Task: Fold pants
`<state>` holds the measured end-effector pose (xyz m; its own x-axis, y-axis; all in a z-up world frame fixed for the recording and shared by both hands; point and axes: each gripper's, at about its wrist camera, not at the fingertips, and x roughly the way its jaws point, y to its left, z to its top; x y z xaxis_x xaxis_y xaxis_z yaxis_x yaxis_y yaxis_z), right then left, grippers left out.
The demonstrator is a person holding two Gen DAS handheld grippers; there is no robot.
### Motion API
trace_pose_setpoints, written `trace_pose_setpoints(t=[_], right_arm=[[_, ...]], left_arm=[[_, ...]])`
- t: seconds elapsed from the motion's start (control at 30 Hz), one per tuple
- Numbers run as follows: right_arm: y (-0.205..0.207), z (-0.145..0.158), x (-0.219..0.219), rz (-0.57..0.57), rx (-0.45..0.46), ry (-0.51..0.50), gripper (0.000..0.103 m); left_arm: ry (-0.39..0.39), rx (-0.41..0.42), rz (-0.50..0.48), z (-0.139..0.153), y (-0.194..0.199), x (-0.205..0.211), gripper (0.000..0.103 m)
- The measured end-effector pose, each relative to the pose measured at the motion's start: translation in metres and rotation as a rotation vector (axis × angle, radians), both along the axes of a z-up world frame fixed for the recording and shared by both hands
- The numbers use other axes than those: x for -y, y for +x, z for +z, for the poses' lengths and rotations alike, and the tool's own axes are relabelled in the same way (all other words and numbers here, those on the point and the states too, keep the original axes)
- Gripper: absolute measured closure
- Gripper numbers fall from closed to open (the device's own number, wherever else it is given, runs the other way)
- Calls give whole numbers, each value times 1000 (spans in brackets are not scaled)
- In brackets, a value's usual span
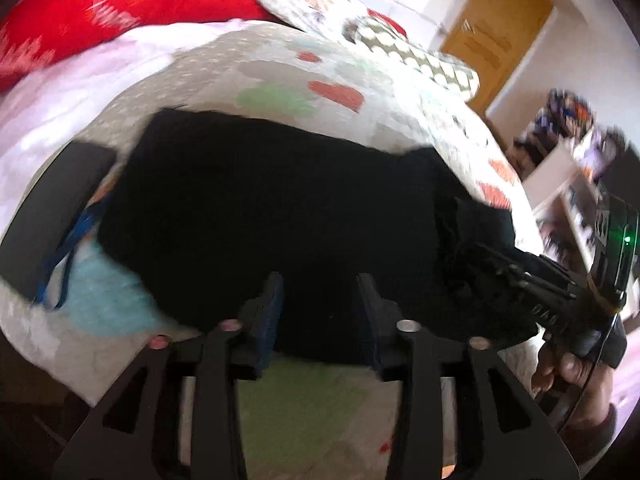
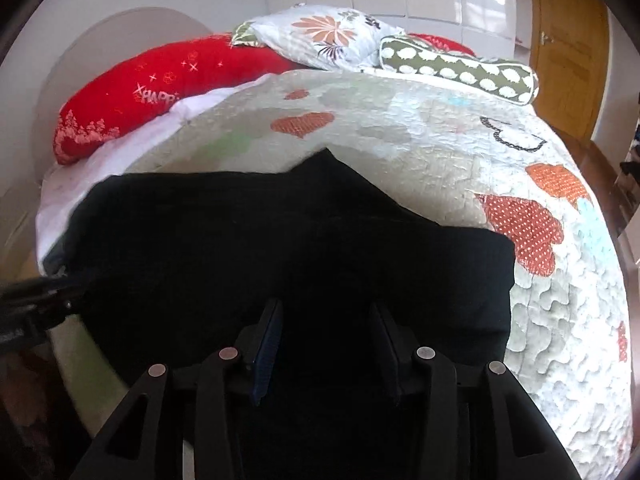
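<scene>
Black pants (image 1: 272, 200) lie spread flat on a patchwork quilt (image 1: 320, 80), and they also show in the right wrist view (image 2: 280, 240). My left gripper (image 1: 320, 284) is open, its fingers over the near edge of the pants, holding nothing. My right gripper (image 2: 326, 312) is open over the near part of the pants. In the left wrist view the right gripper (image 1: 492, 256) reaches in from the right at the pants' right end. The left gripper's body shows at the left edge of the right wrist view (image 2: 28, 300).
A red pillow (image 2: 160, 84), a floral pillow (image 2: 324, 36) and a green dotted bolster (image 2: 460, 68) lie at the head of the bed. A dark flat object (image 1: 52, 216) with a blue strap (image 1: 76, 248) lies left of the pants. A wooden door (image 2: 568, 48) stands at right.
</scene>
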<state>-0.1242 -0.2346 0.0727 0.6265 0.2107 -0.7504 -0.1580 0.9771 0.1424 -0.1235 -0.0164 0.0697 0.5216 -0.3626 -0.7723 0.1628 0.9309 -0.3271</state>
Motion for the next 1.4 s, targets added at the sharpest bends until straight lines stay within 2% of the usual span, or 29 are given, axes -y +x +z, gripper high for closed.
trace_pose_setpoints(t=[0.03, 0.07, 0.1, 0.23, 0.3, 0.43, 0.77, 0.93, 1.03, 1.17, 1.23, 1.3, 1.33, 1.37, 1.4], right_arm=[[0, 7, -1, 3, 23, 14, 55], [0, 14, -4, 13, 48, 25, 52], [2, 21, -10, 34, 69, 40, 52], [19, 31, -39, 130, 59, 147, 45], [28, 30, -58, 173, 42, 184, 44], [49, 31, -95, 244, 52, 174, 44], [102, 20, -142, 347, 11, 103, 41], [127, -8, -172, 343, -25, -19, 41], [137, -18, -177, 312, -32, -25, 35], [143, -7, -173, 322, -26, 7, 35], [148, -9, -175, 326, -33, -12, 35], [153, -19, -178, 335, -71, -16, 34], [154, -20, -175, 327, -78, 6, 34], [154, -18, -167, 311, -91, 52, 34], [153, -15, -159, 297, -99, 92, 34]], left_arm=[[-59, 10, 45, 1, -5, -20, 27], [-90, 16, 76, 2, -7, -31, 22], [-142, 24, 130, 2, -12, -52, 22], [-275, 1, 184, -3, -18, -90, 22], [-298, 4, 191, -6, -20, -93, 22], [-299, -5, 217, -16, -20, -91, 22], [-245, -1, 277, -34, 9, -77, 22], [-232, 25, 294, -38, 15, -76, 22], [-212, 41, 286, -39, 19, -74, 22], [-249, 54, 303, -40, 23, -81, 22], [-279, 63, 318, -40, 26, -84, 22], [-282, 78, 331, -40, 27, -85, 37], [-262, 83, 340, -40, 28, -86, 68], [-250, 74, 334, -41, 30, -86, 81], [-256, 64, 326, -42, 31, -87, 81]])
